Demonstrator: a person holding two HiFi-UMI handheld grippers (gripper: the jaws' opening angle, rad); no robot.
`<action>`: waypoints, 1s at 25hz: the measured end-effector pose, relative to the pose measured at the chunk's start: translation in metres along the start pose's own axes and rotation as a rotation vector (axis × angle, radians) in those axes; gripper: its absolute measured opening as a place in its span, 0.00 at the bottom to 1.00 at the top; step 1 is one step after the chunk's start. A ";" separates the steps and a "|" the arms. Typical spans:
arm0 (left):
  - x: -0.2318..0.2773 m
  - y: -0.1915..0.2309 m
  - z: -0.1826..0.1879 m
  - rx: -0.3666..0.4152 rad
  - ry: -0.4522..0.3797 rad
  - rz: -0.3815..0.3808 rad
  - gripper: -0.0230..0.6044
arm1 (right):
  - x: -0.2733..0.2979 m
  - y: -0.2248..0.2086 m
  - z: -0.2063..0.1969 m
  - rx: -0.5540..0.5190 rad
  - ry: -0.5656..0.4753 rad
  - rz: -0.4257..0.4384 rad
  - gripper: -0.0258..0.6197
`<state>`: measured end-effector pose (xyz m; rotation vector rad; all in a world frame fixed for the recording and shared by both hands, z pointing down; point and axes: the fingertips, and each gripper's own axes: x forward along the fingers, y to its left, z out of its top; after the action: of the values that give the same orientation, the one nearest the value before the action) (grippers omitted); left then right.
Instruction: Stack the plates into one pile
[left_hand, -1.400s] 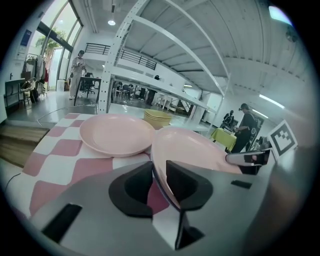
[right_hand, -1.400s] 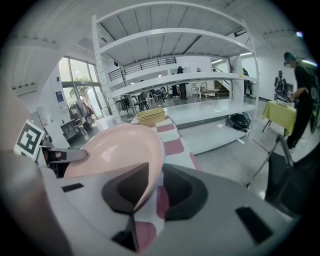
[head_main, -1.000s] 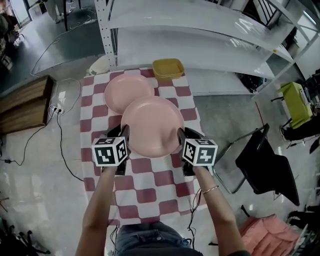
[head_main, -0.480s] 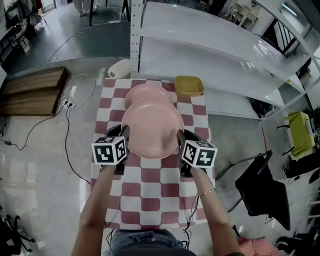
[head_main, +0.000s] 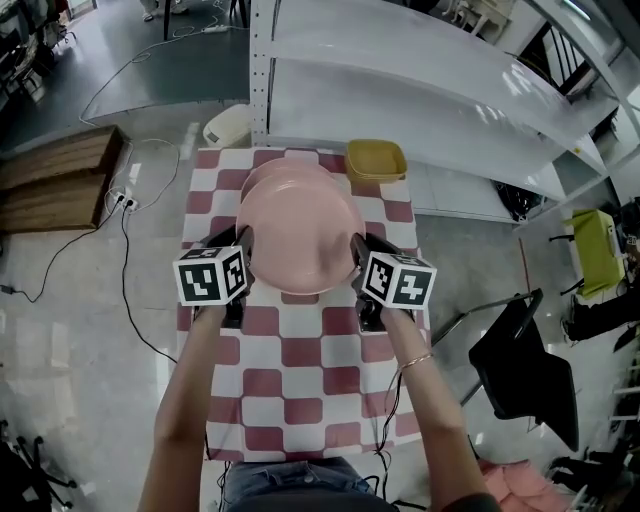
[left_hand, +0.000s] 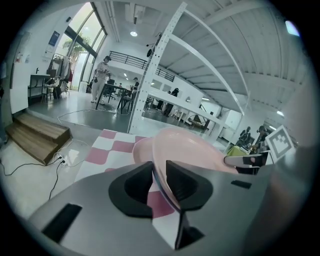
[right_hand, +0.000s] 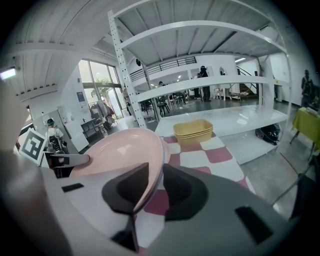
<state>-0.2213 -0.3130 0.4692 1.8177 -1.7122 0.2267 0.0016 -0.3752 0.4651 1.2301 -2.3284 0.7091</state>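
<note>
I hold a pink plate (head_main: 300, 236) in the air between both grippers, above the checkered table (head_main: 300, 380). My left gripper (head_main: 243, 262) is shut on its left rim, and my right gripper (head_main: 356, 268) is shut on its right rim. The plate's rim (left_hand: 159, 180) runs between the left gripper's pads, and its opposite rim (right_hand: 154, 180) sits between the right gripper's pads. A second pink plate (head_main: 272, 170) lies on the table right under the held one, mostly hidden, with its far edge (left_hand: 141, 149) showing behind.
Stacked yellow containers (head_main: 375, 159) stand at the table's far right corner. White metal shelving (head_main: 420, 90) rises just beyond the table. A black chair (head_main: 520, 370) stands to the right, and a wooden step (head_main: 50, 190) with cables lies on the floor at left.
Both grippers have carried the held plate away from me, from beside the second plate to over it. The second plate is now almost covered.
</note>
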 end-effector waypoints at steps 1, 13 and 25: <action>0.004 0.002 0.003 0.003 0.000 0.001 0.19 | 0.004 -0.001 0.003 0.002 0.000 0.001 0.17; 0.046 0.018 0.032 -0.042 -0.023 0.010 0.18 | 0.048 -0.011 0.030 0.000 -0.009 0.016 0.18; 0.084 0.044 0.032 -0.068 -0.003 0.035 0.18 | 0.096 -0.014 0.045 -0.022 0.002 0.014 0.19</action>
<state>-0.2606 -0.3995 0.5017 1.7410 -1.7344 0.1781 -0.0427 -0.4701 0.4881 1.2042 -2.3391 0.6880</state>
